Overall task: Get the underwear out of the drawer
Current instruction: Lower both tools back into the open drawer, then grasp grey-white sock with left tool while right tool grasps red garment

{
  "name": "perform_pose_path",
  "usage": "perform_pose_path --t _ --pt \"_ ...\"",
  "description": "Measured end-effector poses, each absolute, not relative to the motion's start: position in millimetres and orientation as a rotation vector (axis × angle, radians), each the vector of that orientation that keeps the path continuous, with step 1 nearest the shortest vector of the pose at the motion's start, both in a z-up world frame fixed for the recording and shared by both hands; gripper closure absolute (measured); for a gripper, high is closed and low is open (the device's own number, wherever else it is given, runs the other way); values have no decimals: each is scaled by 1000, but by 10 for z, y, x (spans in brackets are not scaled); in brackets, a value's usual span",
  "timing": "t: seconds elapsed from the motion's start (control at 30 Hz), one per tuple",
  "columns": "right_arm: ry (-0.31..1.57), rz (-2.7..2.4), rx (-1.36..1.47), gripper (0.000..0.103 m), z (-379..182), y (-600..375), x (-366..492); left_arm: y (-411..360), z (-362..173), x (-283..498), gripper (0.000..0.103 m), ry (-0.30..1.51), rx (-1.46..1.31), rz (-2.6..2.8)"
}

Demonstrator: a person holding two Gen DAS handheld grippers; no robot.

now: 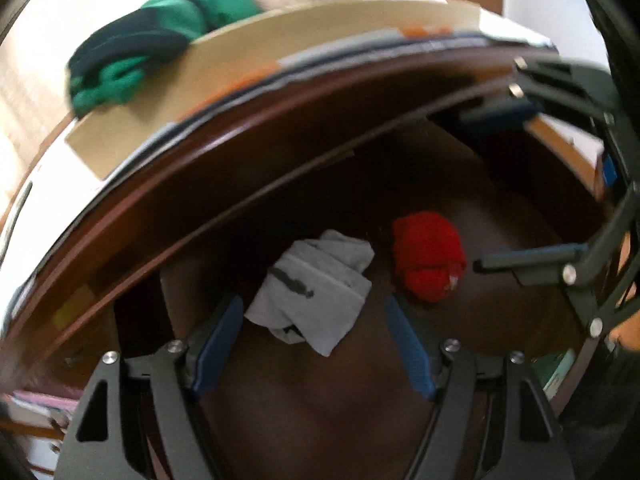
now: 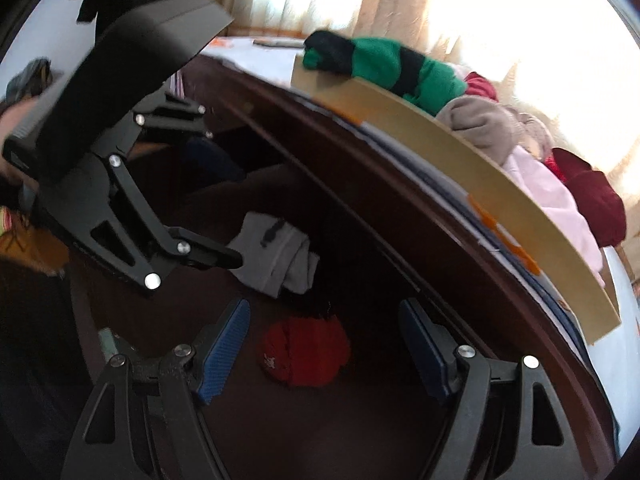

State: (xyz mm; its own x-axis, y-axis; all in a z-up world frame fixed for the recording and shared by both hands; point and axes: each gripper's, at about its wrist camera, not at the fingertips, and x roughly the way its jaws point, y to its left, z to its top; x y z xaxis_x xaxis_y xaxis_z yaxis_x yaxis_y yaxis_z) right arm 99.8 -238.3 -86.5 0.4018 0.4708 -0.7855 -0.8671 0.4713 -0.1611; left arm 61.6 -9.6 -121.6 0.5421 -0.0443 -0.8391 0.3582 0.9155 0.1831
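Observation:
An open dark wooden drawer (image 1: pixel 328 420) holds folded grey underwear (image 1: pixel 312 292) and a bundled red piece (image 1: pixel 428 260). My left gripper (image 1: pixel 314 308) is open, its blue pads either side of the grey underwear's near end, not closed on it. My right gripper (image 2: pixel 324 316) is open just above the red piece (image 2: pixel 304 352); the grey underwear (image 2: pixel 276 256) lies beyond it. The right gripper shows at the right of the left wrist view (image 1: pixel 496 188). The left gripper shows at the left of the right wrist view (image 2: pixel 216 200).
The dark desk edge (image 1: pixel 224 160) overhangs the drawer. On top sits a cardboard box (image 1: pixel 256 52) with green and black clothes (image 1: pixel 160 40), beige, pink and dark red clothes (image 2: pixel 560 184). A bright curtained window (image 2: pixel 520 20) is behind.

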Motion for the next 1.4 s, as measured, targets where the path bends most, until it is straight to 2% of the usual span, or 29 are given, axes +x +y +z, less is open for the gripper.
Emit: perform_pose_path --t 0.4,0.87,1.4 --pt "844 975 -723 25 -1100 -2296 1077 -157 -1412 812 28 1106 397 -400" --pt "922 1017 -759 25 -1279 -2190 1152 -426 -1598 866 28 1141 600 -423" --pt "985 1016 -774 25 -1451 -2016 1198 -710 -1771 1061 28 1173 668 -435"
